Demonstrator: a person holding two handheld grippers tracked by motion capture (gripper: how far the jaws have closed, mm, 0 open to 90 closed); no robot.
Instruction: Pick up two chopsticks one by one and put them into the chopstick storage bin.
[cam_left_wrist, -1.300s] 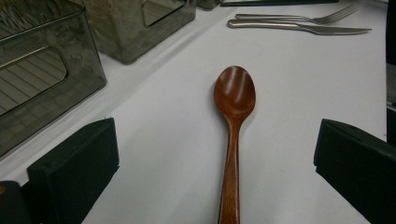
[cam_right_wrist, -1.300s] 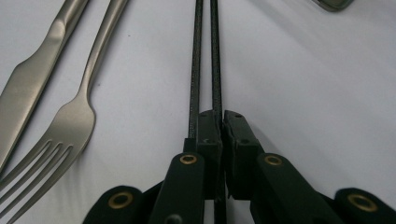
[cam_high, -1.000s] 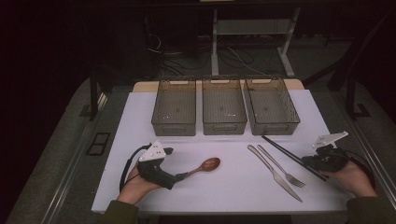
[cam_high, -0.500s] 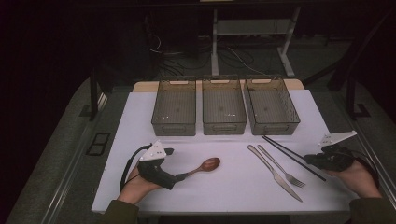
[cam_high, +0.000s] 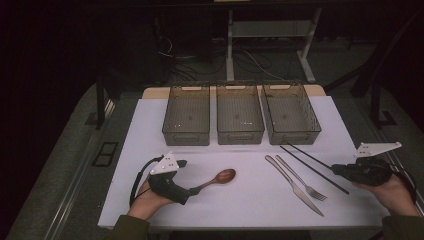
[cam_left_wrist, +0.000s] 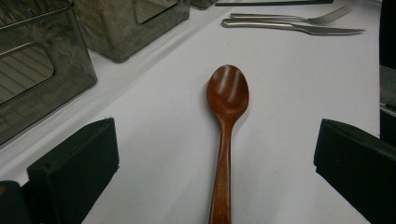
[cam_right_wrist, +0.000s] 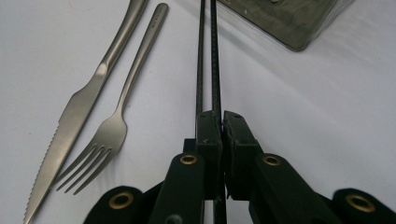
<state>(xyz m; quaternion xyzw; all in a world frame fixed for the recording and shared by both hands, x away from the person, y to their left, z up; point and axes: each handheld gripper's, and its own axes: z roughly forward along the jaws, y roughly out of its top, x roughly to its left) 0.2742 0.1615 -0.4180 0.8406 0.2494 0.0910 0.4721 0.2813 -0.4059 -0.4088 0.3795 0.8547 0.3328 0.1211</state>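
White table (cam_high: 150, 125), three bins (cam_high: 240, 114), fork (cam_high: 301, 178), knife (cam_high: 293, 184)

Both grippers (cam_high: 192, 190) (cam_high: 336, 170) are black, each topped by a grey three-cornered plate; brass rivets stud the right one's arms; olive sleeves (cam_high: 131, 231)

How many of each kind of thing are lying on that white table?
Clear bins: 3
Black chopsticks: 2
Wooden spoon: 1
Metal knife: 1
Metal fork: 1
Total: 8
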